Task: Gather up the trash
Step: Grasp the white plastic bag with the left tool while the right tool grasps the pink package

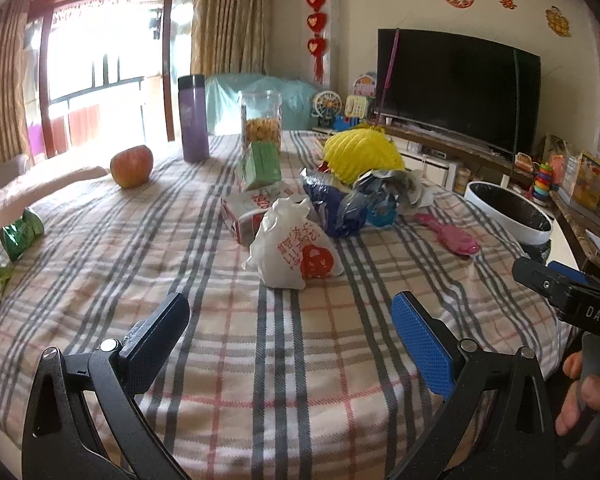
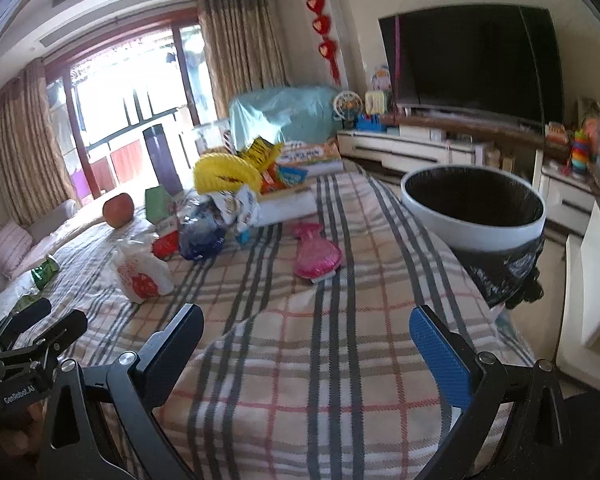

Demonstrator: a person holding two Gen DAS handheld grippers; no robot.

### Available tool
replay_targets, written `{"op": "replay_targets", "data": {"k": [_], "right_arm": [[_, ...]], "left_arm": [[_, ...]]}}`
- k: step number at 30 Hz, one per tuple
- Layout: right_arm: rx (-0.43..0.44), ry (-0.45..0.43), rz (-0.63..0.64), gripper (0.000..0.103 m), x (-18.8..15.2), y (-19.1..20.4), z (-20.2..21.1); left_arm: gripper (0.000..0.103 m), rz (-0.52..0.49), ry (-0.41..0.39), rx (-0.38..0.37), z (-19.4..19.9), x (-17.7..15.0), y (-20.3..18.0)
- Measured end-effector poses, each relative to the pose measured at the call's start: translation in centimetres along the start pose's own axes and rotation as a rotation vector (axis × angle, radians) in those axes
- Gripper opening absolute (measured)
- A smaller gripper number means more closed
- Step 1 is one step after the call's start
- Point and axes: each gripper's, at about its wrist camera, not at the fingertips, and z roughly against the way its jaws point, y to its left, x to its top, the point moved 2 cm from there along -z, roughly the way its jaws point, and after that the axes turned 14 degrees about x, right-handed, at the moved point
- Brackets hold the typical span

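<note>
blown-out daylight from window (image 1: 96, 76); fisheye-bent edges; right view slightly blurred.

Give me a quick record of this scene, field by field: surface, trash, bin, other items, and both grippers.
surface: plaid cloth
trash: white plastic bag, blue wrapper, green wrapper
bin: white bin with black liner, at the cloth's right edge
other items: apple, purple bottle, pink brush
left gripper: jaws open, empty
right gripper: jaws open, empty

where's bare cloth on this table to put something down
Bare plaid cloth lies between both open grippers and the white bag, and between the apple and green wrapper. It is crowded around the yellow item.
</note>
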Motion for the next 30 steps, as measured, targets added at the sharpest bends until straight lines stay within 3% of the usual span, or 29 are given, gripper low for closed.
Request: {"op": "replay_targets", "data": {"k": [14, 18, 25, 30], "right_arm": [[0.002, 0.065, -0.011, 0.102, 2.8, -2.1, -3.5], [0.007, 0.137, -0.027, 0.093, 3.3, -3.0, -5.4], [0.013, 0.226, -0.013, 0.081, 3.6, -3.7, -8.0], [0.0, 0.279, 0.019, 0.063, 3.8, -3.6, -9.2]], "left_arm": [[0.103, 0.051, 0.121, 0.023, -5.7, 1.8, 0.9], [0.102, 0.057, 0.14, 0.016, -6.9, 2.5, 0.8], [0.084, 0.024, 0.225, -0.008, -9.0, 2.9, -0.4], [0.056, 0.003, 0.269, -0.04, -10.1, 2.9, -1.2]]}}
